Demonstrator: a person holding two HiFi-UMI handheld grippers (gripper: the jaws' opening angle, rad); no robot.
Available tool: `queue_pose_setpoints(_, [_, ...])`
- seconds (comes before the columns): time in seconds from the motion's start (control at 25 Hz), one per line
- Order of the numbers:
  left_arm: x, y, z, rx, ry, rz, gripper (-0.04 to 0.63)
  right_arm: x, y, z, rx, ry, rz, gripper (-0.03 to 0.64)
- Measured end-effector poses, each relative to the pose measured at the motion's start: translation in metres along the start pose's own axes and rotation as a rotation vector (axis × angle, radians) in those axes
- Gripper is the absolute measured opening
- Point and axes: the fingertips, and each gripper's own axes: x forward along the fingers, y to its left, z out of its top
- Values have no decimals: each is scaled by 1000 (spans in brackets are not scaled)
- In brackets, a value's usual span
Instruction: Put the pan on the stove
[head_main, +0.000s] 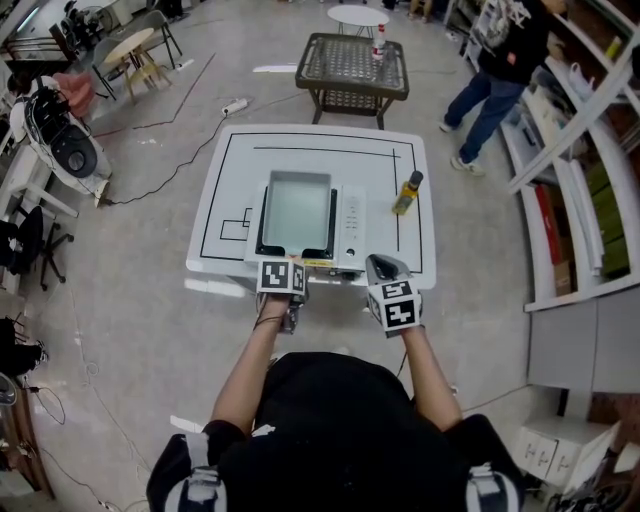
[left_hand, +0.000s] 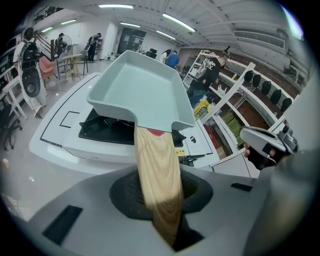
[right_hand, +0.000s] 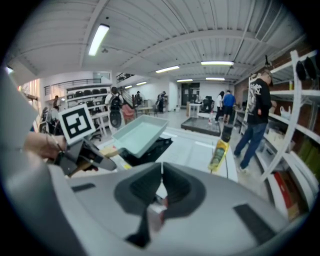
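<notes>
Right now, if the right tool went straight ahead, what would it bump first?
Probably the white stove, between the pan and the bottle; depth is hard to judge.

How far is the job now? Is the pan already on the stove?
Done: the left gripper grips the pan by its wooden handle, above the stove. In hand: the pan hangs tilted, not flat on it. Left: set it down, release. The right gripper is shut, empty.
</notes>
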Motion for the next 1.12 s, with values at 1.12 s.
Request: queue_pose_setpoints(1.12, [10,6,-3,-11,134,-25,123,14,5,-17,16,52,19,35])
